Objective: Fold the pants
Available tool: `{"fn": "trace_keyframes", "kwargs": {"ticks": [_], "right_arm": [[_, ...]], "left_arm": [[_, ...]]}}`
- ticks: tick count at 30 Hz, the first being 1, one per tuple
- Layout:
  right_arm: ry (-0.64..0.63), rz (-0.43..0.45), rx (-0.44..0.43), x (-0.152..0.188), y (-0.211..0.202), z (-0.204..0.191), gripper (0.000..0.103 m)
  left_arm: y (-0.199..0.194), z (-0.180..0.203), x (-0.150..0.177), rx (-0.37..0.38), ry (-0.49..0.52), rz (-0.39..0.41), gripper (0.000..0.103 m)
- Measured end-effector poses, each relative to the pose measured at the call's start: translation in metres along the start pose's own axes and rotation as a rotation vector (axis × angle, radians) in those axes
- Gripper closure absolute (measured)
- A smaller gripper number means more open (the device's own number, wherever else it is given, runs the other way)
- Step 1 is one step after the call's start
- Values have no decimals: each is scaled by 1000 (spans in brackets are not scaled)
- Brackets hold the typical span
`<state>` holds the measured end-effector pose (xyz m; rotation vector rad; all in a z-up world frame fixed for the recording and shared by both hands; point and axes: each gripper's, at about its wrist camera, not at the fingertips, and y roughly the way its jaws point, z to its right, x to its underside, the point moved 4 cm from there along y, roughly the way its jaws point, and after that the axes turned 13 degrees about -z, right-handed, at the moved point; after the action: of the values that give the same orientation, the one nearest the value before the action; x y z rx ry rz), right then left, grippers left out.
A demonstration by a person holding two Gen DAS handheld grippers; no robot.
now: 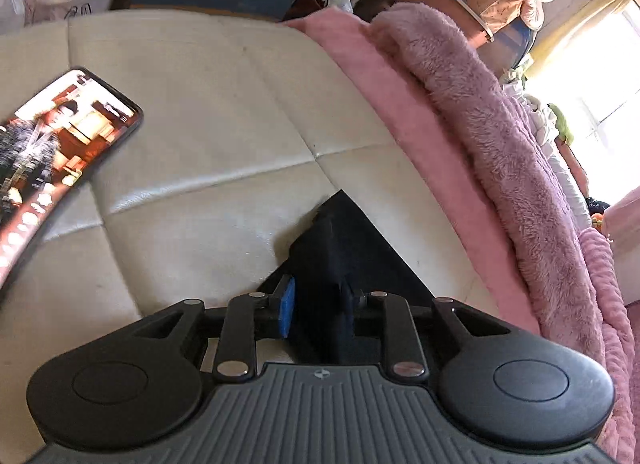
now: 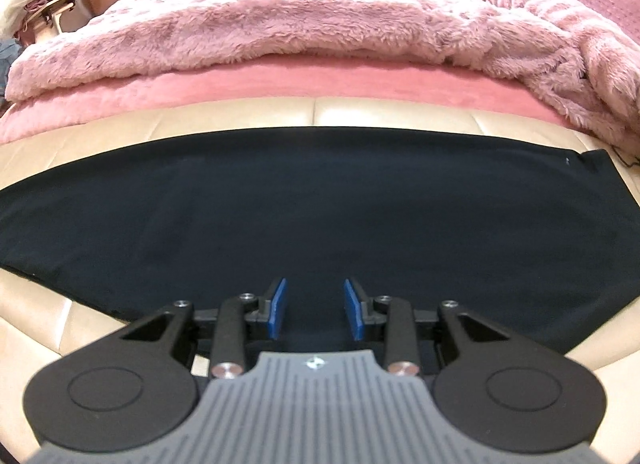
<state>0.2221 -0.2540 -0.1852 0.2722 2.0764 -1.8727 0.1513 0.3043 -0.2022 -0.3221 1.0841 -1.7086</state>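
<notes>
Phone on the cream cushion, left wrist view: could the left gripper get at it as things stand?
Probably yes. The phone lies exposed on the cream cushion, with bare cushion between it and the left gripper. But dark pants fabric sits between its fingers, which would have to come clear first.

Daylit, sharp at centre, heavy fisheye bending at the edges.

On my left wrist view, the window is blown out white, and glare streaks the cream leather cushion. The phone smears at the edge. On my right wrist view, light is even; the black pants show almost no detail.
</notes>
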Motion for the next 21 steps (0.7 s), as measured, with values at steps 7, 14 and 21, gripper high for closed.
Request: {"fn": "trace_keyframes", "kwargs": {"ticks": [7, 14, 21], "right_arm": [[-27, 20, -17, -7, 4, -8, 75], [-26, 14, -61, -12, 16, -19, 75], [1, 13, -87, -8, 25, -15, 75]], "left_arm": [[-18, 58, 16, 34, 274, 130, 99], [3, 122, 77, 66, 690, -21, 90], [-8, 122, 103, 62, 895, -94, 71]]}}
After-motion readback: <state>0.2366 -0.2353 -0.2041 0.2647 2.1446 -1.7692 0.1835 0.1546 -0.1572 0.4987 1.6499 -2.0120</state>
